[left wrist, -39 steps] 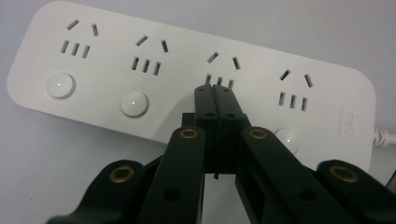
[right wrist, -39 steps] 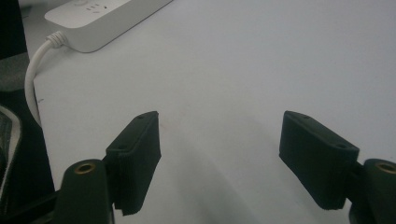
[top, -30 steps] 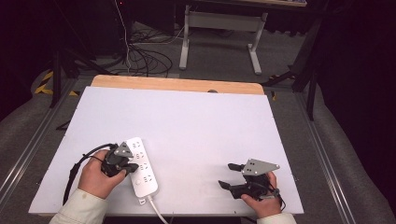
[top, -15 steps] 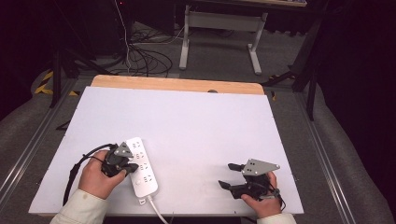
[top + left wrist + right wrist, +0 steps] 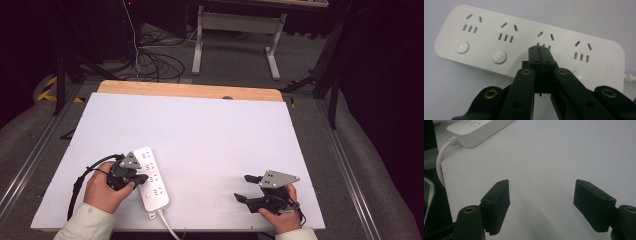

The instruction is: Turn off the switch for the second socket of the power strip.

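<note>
**While the left tongs sit on the power strip: handling notes**

With its jaws pressed together and nothing between them, the left gripper point(image 5: 539, 53) rests its closed tip over the third socket of the power strip point(image 5: 524, 42), just above that socket's round button; I cannot tell whether the tip touches the plastic or hovers a hair above it. In the high view the power strip point(image 5: 152, 184) lies flat on the white table point(image 5: 210, 140), directly under and to the right of the left gripper point(image 5: 134, 181).

The right gripper point(image 5: 541, 205) sits well apart from the strip, jaws spread wide over bare table. Its white cord point(image 5: 442, 160) trails off the near table edge.

Judgement on handling:
- Body looks like a rigid, smooth plastic shell: stiff, light to moderate in weight, likely slippery under hard pads.
- Buttons probably need a short, straight push; a closed tip suits that.
- An off-centre push may skate the strip sideways.
- For lifting, pinch across the narrow width near the middle; the cord will drag and pull at its end.
</note>
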Motion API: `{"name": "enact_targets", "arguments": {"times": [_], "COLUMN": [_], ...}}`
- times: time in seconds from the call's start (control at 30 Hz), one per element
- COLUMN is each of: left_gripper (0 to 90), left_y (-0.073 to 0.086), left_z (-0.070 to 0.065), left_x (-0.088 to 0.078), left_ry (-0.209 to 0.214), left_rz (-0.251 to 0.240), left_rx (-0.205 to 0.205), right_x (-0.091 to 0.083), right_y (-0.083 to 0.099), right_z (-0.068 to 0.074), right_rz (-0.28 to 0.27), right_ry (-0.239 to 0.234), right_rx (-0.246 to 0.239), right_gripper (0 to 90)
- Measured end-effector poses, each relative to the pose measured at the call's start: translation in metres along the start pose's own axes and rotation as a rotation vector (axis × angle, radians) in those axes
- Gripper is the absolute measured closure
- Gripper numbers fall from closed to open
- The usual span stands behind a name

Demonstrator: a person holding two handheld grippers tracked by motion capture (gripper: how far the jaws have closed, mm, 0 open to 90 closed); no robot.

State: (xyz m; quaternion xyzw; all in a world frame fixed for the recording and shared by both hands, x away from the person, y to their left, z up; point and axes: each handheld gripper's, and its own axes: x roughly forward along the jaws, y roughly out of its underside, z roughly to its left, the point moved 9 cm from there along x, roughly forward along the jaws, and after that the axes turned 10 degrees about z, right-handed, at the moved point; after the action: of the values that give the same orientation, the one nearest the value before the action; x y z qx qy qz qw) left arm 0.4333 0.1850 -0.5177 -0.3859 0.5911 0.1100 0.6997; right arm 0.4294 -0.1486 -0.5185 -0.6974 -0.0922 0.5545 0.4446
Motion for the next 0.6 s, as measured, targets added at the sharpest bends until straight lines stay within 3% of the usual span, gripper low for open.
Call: {"name": "enact_targets", "arguments": {"times": [0.17,0.6], "left_gripper": [90.0,90.0], "left_y": [-0.002,-0.007], "left_z": [0.002,-0.005], "left_x": [-0.009,-0.025], "left_ry": [0.0,0.011], "left_rz": [-0.041,-0.082], "left_rx": [-0.017,0.006], "right_x": [0.0,0.0], "right_y": [0.001,0.001], "right_z": [-0.002,-0.001], "right_rz": [0.0,0.001], "right_ry": [0.001,0.003], "right_rx": [0.002,0.0], "right_gripper": [29.6,29.8]}}
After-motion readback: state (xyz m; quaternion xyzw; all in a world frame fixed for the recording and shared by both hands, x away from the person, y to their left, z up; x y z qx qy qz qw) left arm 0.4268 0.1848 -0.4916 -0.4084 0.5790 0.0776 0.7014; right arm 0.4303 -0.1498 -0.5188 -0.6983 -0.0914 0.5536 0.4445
